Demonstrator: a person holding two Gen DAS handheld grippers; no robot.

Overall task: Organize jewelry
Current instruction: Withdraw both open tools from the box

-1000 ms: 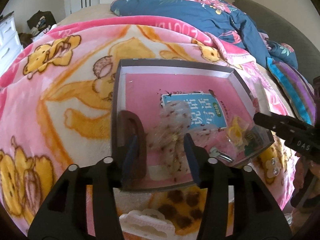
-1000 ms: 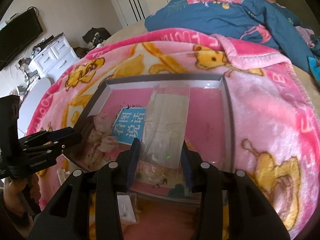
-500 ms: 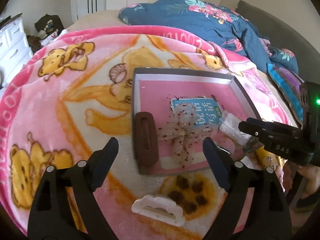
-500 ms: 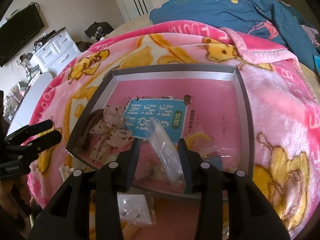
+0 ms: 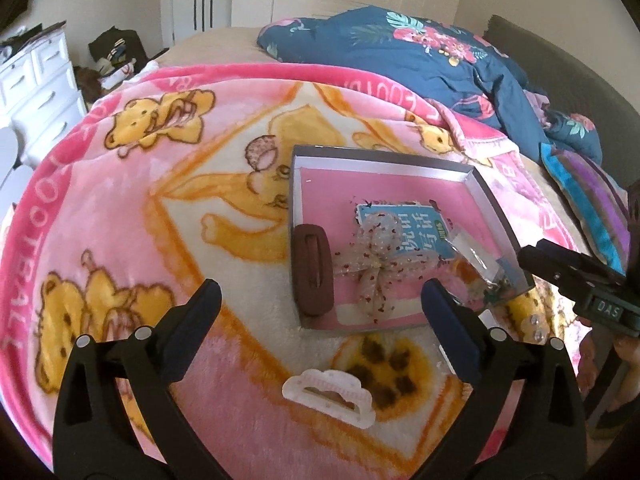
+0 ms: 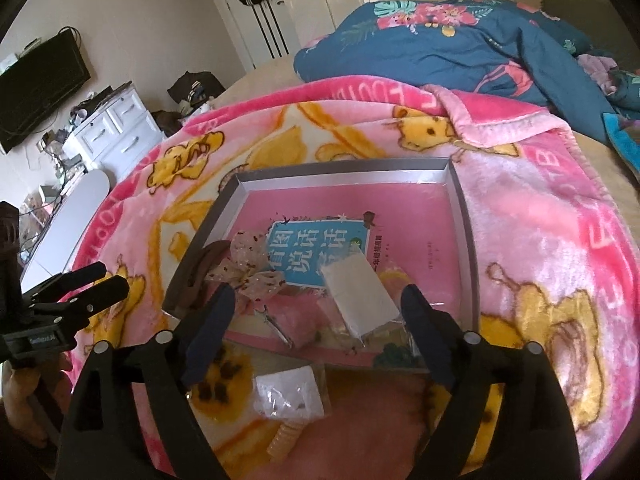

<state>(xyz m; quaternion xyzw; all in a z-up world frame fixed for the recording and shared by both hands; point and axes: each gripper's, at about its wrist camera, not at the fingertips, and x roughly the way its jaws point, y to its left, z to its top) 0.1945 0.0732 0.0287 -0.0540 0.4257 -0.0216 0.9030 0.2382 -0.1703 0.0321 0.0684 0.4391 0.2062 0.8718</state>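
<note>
Jewelry pieces lie on both sides of the tray's near rim: just ahead of the left gripper (image 5: 320, 320) a white claw clip (image 5: 328, 396) rests on the pink blanket (image 5: 120, 208), and below the right gripper (image 6: 316, 322) lie a small clear packet (image 6: 290, 396) and a pale comb-like clip (image 6: 285, 440). Both grippers hover with jaws spread wide and nothing between them, having just been opening. Farther ahead, inside the grey tray (image 5: 384, 164), sit a brown hair clip (image 5: 312, 276), a speckled bow (image 5: 372, 268), a clear bag (image 6: 360, 300) and a blue card (image 6: 316, 256).
</note>
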